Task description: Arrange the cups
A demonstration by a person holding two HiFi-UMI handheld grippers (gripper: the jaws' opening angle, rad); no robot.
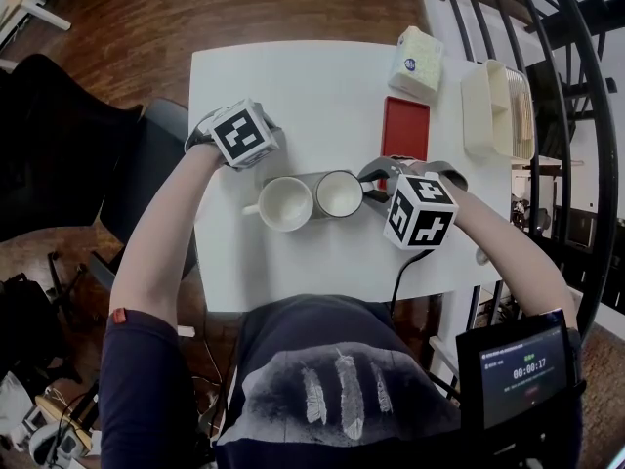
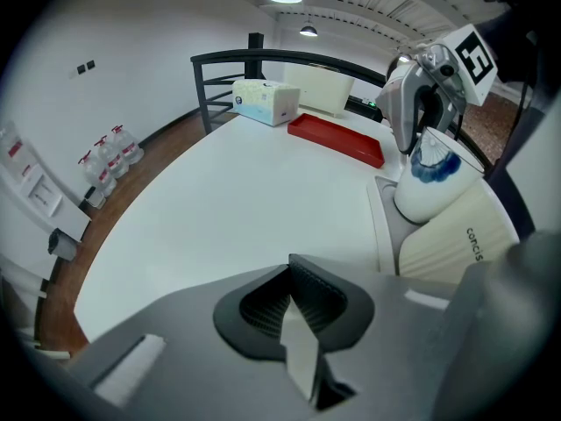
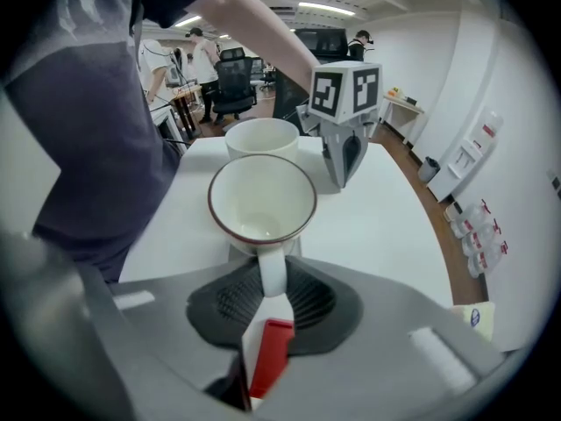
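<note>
Two cups sit side by side on a grey tray at the middle of the white table. The cream cup is on the left, its handle pointing left. The white cup with a dark rim is on the right, and my right gripper is shut on its handle. In the right gripper view that handle lies between the pads, with the cup just ahead and the cream cup behind it. My left gripper stands beyond the cream cup, shut and empty.
A red tray, a tissue box and a white plastic container stand at the table's far right. A dark railing runs along the right side. A black chair is at the left edge.
</note>
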